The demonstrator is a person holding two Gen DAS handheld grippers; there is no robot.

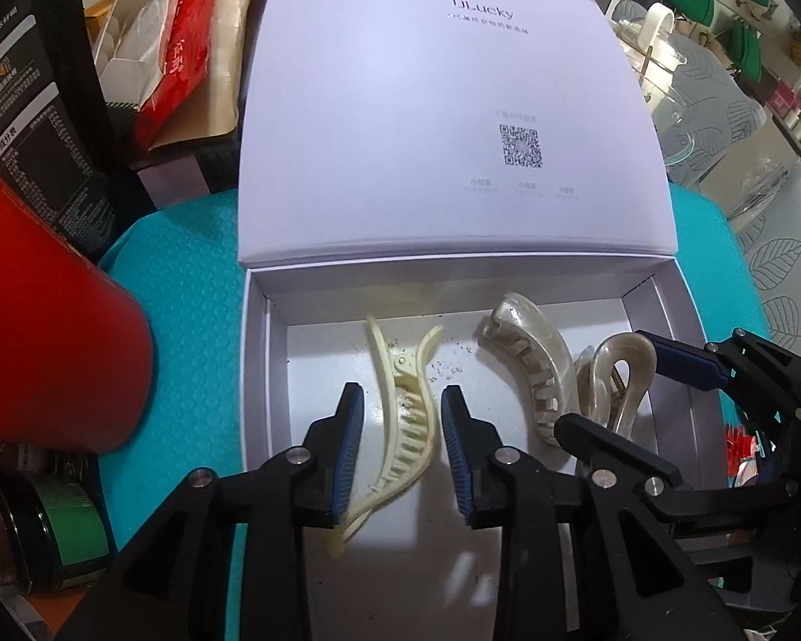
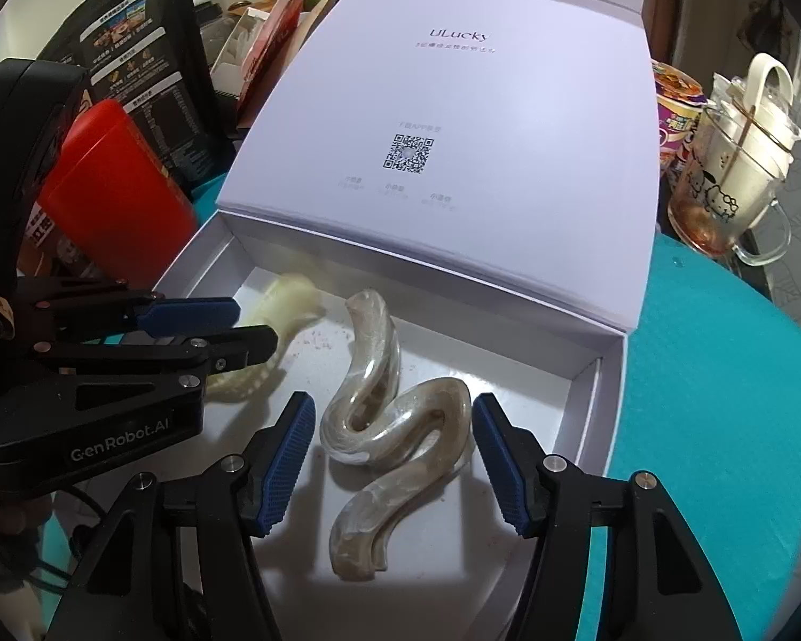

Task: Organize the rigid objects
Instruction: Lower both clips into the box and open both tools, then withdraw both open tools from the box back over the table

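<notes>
An open white box lies on a teal mat, its lid standing up behind. Inside lie a cream hair claw, a pearly curved claw and a pearly wavy claw. My left gripper is open, its fingers on either side of the cream claw without touching it. My right gripper is open, its fingers flanking the wavy pearly claw; it also shows in the left wrist view.
A red canister stands left of the box with dark packets and jars behind it. A glass mug and a snack cup stand at the right. A teal mat surrounds the box.
</notes>
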